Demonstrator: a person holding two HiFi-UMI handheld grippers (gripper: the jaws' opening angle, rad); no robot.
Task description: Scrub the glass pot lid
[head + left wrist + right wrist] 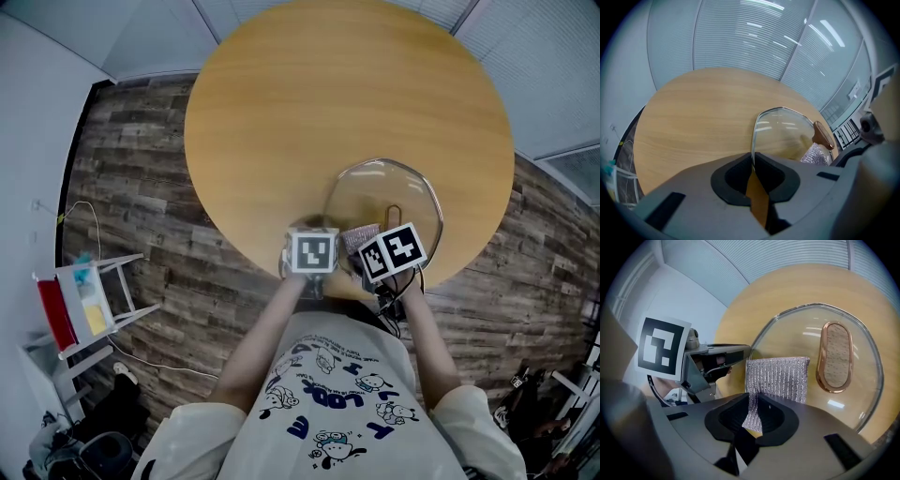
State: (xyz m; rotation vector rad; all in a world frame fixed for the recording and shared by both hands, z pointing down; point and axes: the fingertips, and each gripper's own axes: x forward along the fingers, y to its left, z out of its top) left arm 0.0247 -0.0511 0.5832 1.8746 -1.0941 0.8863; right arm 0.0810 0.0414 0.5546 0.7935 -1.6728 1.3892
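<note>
The glass pot lid is located over the near part of the round wooden table, close to the edge in front of the person. Its metal rim is pinched between the jaws of the left gripper, which are pressed together on it at the lid's near-left side. An elongated copper-coloured handle is seen at the centre of the glass. A silver mesh scouring pad is clamped by its lower edge in the jaws of the right gripper, which are closed on it. The pad is held upright over the glass, just beside the handle and between the handle and the left gripper; whether it is actually pressed on the glass cannot be told. The two grippers are held close together, side by side, above the table edge. A wood-plank floor is seen around the table
</note>
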